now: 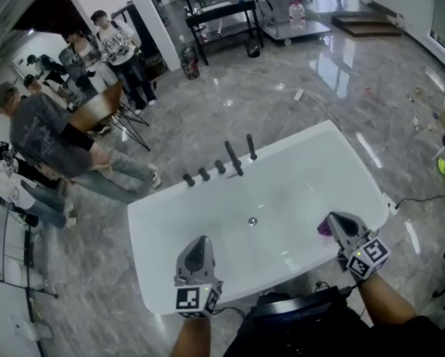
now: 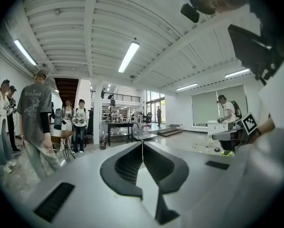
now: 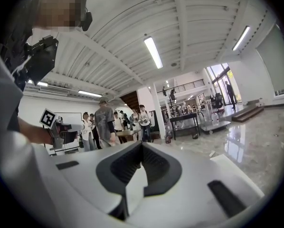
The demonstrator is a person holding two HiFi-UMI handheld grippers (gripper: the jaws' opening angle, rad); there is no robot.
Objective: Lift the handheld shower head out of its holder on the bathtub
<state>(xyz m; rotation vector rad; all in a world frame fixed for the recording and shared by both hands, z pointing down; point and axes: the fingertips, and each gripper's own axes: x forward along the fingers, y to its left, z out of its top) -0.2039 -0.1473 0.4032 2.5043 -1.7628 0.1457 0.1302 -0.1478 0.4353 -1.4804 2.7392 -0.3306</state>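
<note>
A white bathtub (image 1: 170,222) fills the middle of the head view. A row of black fittings (image 1: 211,171) stands on its far rim: three low knobs, a spout, and at the right end the slim upright handheld shower head (image 1: 251,147) in its holder. My left gripper (image 1: 200,242) hangs over the tub's near rim, and my right gripper (image 1: 333,219) over the near right part; both are far from the fittings. In the left gripper view the jaws (image 2: 142,144) meet with nothing between them. The right gripper's jaws (image 3: 141,145) are likewise shut and empty.
The tub's drain (image 1: 252,220) lies at mid basin. Several people (image 1: 44,136) stand left of the tub by a small wooden table (image 1: 96,110). A black table (image 1: 222,17) and a cart stand at the back. A cable (image 1: 423,198) runs on the grey floor at the right.
</note>
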